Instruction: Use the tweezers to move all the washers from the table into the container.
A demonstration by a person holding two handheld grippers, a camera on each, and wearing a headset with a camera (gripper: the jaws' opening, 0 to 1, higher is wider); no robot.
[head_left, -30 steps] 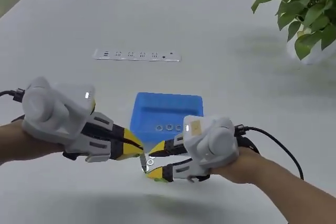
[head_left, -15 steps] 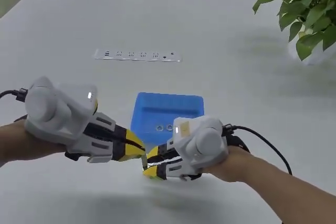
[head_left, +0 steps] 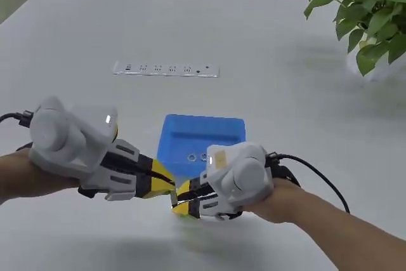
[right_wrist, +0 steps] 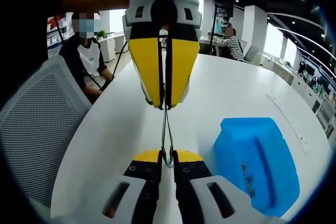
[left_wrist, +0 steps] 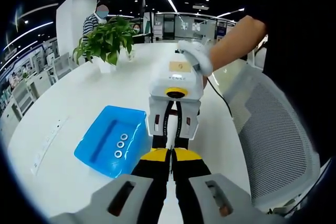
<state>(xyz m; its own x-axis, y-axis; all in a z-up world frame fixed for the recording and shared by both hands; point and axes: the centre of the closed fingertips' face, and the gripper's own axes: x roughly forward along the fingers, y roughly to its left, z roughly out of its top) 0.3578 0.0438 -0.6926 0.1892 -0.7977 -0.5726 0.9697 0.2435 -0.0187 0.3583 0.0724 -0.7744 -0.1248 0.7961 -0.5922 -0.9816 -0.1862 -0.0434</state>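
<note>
Right gripper view: left gripper (right_wrist: 163,104) and right gripper (right_wrist: 167,157) meet nose to nose, both jaws pinching the tweezers (right_wrist: 165,129), beside the container (right_wrist: 236,140) holding washers (right_wrist: 247,180).

- Bright, even light comes from ceiling strips (left_wrist: 168,1) and spots overhead.
- The pale worktop (head_left: 254,49) carries soft, faint shadows: one under the right gripper (head_left: 181,202), one beside the plant (head_left: 368,11).
- Both gripper views bend strongly toward their edges; the head view is fairly sharp.
</note>
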